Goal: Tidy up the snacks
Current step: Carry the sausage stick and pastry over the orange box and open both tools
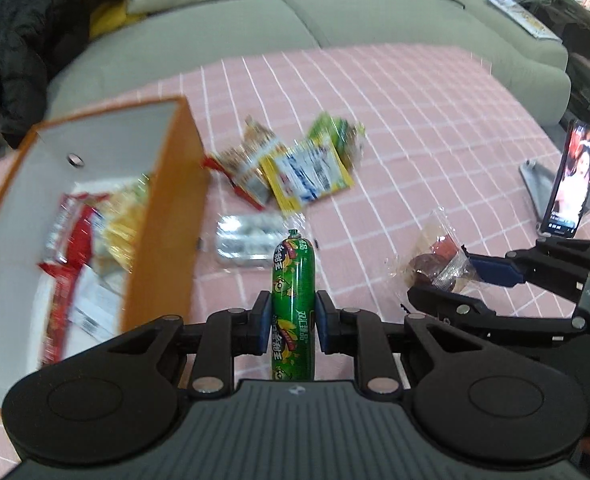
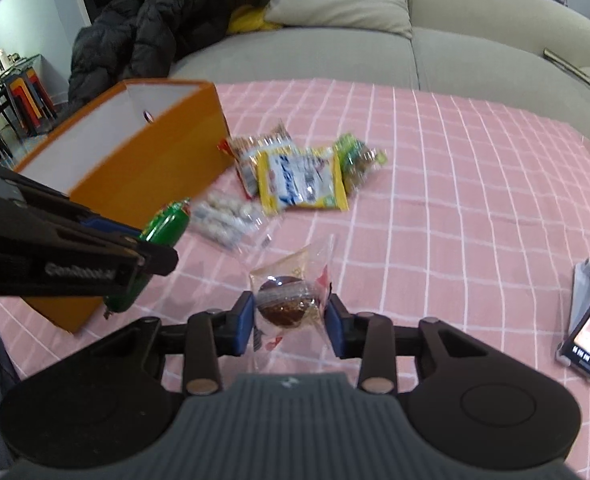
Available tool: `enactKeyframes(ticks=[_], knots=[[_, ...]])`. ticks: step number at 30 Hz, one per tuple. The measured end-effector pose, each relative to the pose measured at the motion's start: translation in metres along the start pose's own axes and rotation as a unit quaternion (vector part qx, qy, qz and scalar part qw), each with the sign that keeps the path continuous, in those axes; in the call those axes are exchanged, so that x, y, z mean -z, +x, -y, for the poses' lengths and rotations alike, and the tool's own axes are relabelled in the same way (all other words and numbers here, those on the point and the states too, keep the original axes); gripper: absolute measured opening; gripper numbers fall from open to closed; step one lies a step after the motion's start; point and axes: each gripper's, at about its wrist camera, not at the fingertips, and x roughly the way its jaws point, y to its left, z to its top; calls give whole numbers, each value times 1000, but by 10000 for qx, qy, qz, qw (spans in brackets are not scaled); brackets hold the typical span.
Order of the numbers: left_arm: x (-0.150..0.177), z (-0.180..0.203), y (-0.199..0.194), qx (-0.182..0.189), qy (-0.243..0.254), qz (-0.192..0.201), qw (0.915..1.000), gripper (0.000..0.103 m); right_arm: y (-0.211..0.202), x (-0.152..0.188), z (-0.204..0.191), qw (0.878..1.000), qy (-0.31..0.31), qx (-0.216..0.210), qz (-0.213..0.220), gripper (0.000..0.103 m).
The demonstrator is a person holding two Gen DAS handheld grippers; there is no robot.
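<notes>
My left gripper point(image 1: 293, 316) is shut on a green sausage stick point(image 1: 293, 280) and holds it above the pink checked cloth, just right of the orange box point(image 1: 163, 216). The box holds several red and yellow snack packets point(image 1: 83, 240). My right gripper point(image 2: 289, 316) is shut on a clear-wrapped brown pastry point(image 2: 289, 300); it also shows in the left wrist view point(image 1: 435, 264). On the cloth lie a yellow packet point(image 2: 299, 182), a red-edged packet point(image 2: 251, 152), a green packet point(image 2: 355, 156) and a clear pack of pale sweets point(image 2: 225, 216).
A phone on a stand point(image 1: 571, 184) is at the right edge of the table point(image 2: 475, 200). A grey sofa point(image 2: 335, 56) with a black jacket point(image 2: 155, 20) and cushions is behind the table.
</notes>
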Motion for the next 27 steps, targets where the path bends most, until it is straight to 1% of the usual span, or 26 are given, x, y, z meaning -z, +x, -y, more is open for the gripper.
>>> enactKeyframes(ticks=[4, 7, 11, 17, 19, 22, 24, 27], knots=[[-8, -19, -29, -68, 85, 224, 9997, 25, -16, -18, -14, 9996, -88, -74, 250, 35], [-12, -38, -51, -127, 134, 448, 9988, 25, -26, -33, -26, 9989, -140, -212, 396, 35], [-14, -69, -76, -188, 36, 561, 9982, 25, -34, -53, -49, 9970, -403, -340, 575, 35], [-15, -111, -98, -442, -78, 690, 9966, 25, -39, -82, -91, 9931, -611, -725, 688, 35], [-13, -124, -101, -525, -117, 660, 9964, 25, -38, -91, -108, 9915, -733, -816, 700, 35], [-8, -143, -96, -604, -329, 512, 9963, 25, -31, -103, -137, 9877, -1027, -980, 658, 35], [-3, -156, -88, -573, -492, 372, 9964, 25, -23, -108, -155, 9845, -1295, -1078, 488, 35], [5, -169, -74, -589, -632, 155, 9961, 25, -2, -116, -180, 9807, -1555, -1182, 100, 35]])
